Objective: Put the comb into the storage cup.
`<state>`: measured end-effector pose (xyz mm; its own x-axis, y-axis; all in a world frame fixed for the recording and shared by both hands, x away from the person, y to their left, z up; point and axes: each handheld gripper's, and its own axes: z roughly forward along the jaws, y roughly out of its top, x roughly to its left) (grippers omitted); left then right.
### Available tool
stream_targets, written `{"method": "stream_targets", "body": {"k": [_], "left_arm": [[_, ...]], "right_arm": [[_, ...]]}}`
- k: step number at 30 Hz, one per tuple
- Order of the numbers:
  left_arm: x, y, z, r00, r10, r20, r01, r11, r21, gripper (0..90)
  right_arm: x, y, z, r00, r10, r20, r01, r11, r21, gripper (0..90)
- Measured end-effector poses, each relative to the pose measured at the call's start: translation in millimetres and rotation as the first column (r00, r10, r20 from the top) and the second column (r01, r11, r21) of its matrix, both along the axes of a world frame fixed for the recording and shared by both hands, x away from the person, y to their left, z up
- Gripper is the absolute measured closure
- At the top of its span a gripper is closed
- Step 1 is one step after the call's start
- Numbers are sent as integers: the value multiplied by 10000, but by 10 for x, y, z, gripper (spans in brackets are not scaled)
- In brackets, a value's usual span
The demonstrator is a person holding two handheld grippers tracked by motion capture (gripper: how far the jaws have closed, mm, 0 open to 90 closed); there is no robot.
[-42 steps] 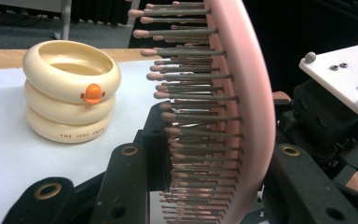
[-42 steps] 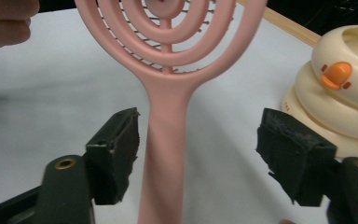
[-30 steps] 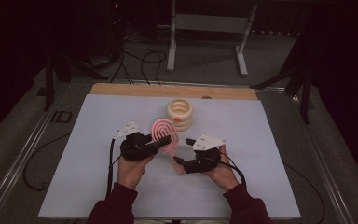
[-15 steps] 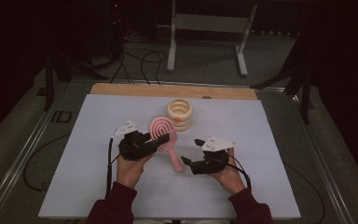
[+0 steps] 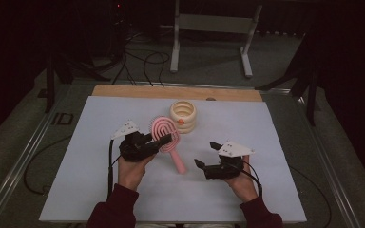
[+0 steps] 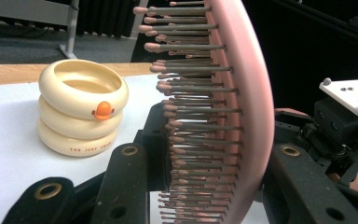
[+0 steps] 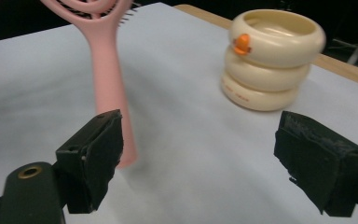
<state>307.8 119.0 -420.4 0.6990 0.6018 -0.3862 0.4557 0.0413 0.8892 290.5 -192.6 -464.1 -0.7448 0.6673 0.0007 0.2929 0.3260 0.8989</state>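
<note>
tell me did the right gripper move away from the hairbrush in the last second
Yes. In the high view the right gripper has drawn back toward the person and to the right, off the pink hairbrush handle and farther from the cream ring pot.

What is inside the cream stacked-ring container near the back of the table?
The cream ring container is open at the top. The left gripper view shows only a bare cream inner wall beneath the rim, with nothing sticking up. Its bottom is hidden by the rim, so something small and low could lie unseen.

Lab/recording rig: white-sheeted surface [image 5: 100,190], dark curtained surround, loose black floor cables [image 5: 142,59], grey metal stand legs [image 5: 211,23].
</note>
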Motion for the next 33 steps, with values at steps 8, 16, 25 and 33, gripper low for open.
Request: {"method": "stream_targets", "body": {"k": [8,16,25,33], "left_arm": [[8,15,26,10000,19,56,-19,10000,-30,638],[17,41,51,9999,73,93,-72,9999,-84,638],[32,75,77,9999,101,136,-100,9999,-121,638],[47,94,100,9997,120,207,-117,9998,-180,638]], "right_arm": [[-33,-187,-13,9980,-620,116,616,9976,324,138],[-72,-319,-27,9943,-1049,197,1035,9927,615,136],[-113,-461,-48,9899,-1404,216,1383,9871,801,132],[-153,-562,-75,9858,-1663,249,1636,9827,869,130]]}}
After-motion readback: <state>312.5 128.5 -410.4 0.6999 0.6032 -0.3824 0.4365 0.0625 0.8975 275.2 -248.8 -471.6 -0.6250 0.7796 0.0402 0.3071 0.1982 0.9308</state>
